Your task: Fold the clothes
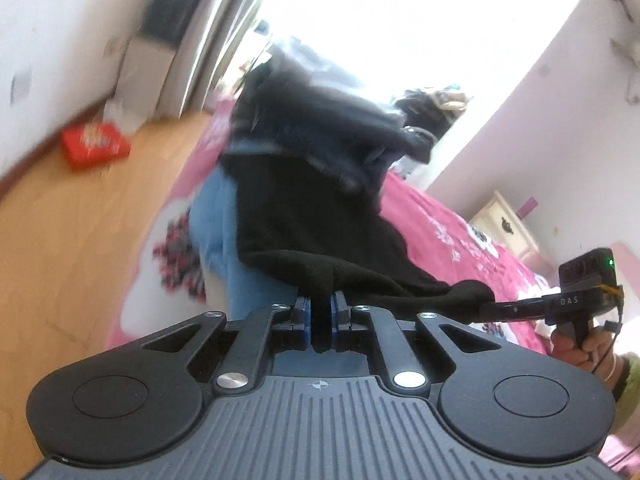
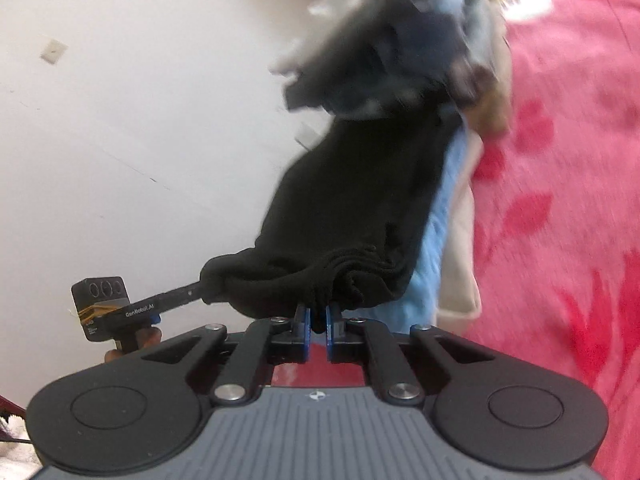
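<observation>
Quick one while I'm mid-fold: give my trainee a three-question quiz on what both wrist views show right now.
1. True or false: the left gripper is shut on the black garment.
2. What does the right gripper hold? A) blue garment B) black garment C) nothing
3. Fill in: the red box lies on the wooden ____.

Key: 1 true; 2 B; 3 floor. Each gripper pinches an edge of the same black garment, which trails off to a blurred pile. A blue garment lies beside the black one on the pink bed cover.
</observation>
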`<state>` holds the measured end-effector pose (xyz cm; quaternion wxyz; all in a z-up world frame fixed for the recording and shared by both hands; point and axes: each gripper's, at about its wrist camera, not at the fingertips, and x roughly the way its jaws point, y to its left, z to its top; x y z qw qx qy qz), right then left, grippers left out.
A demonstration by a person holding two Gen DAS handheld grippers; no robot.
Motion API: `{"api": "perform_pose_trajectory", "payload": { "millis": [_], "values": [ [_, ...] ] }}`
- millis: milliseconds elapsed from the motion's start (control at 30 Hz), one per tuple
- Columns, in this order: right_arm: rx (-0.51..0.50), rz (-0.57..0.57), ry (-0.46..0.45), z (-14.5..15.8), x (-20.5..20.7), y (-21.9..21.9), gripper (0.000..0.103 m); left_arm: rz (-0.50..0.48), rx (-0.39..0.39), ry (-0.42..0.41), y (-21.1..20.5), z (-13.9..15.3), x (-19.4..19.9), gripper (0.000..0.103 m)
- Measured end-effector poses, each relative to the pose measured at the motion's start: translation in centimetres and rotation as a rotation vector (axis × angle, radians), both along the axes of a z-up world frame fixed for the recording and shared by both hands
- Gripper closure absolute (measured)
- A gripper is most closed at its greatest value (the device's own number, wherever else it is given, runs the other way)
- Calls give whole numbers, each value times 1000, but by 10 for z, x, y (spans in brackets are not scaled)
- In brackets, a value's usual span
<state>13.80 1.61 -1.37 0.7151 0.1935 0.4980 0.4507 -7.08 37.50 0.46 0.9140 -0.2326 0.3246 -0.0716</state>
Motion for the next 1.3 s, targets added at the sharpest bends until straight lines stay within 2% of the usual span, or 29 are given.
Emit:
{"api": "perform_pose_trajectory", "payload": {
  "millis": [33, 167, 300, 367, 500, 633, 800, 833, 967, 1067, 1133, 1200, 1300],
  "values": [
    [0, 3, -10, 1, -1, 0, 95, -15, 26, 14, -3, -3, 1, 96],
    [-96, 10, 32, -33, -11, 4, 95, -32, 64, 59, -8, -26, 0, 96],
    [-149, 16, 22, -52, -18, 10, 95, -46, 98, 104, -13, -50, -2, 96],
    [-167, 22, 24, -57, -19, 12, 95, -49, 93, 106, -11, -49, -4, 96],
    [-167, 46, -16, -55, -27, 13, 96, -98, 146, 99, -15, -41, -10, 96],
    [-240, 43, -26, -70, -27, 18, 94, -112, 198, 151, -24, -53, -7, 91],
    [-293, 20, -23, -73, -25, 12, 66, -95, 249, 177, -21, -49, -16, 75],
    [-296, 23, -33, -68, -25, 8, 66, -88, 258, 178, -18, -45, -20, 72],
    [-347, 22, -166, -42, -28, -9, 67, -24, 285, 155, -3, -26, -33, 72],
    [-316, 13, -339, -15, -34, -7, 69, 18, 241, 91, 2, -11, -27, 72],
    [-264, -3, -444, 0, -36, 2, 69, 26, 215, 71, -3, -12, -10, 72],
    [-231, -17, -521, 5, -39, 19, 69, 32, 191, 54, -8, -13, 8, 72],
    [-231, -27, -571, -5, -38, 41, 70, 51, 177, 65, -12, -27, 33, 71]
  ]
}}
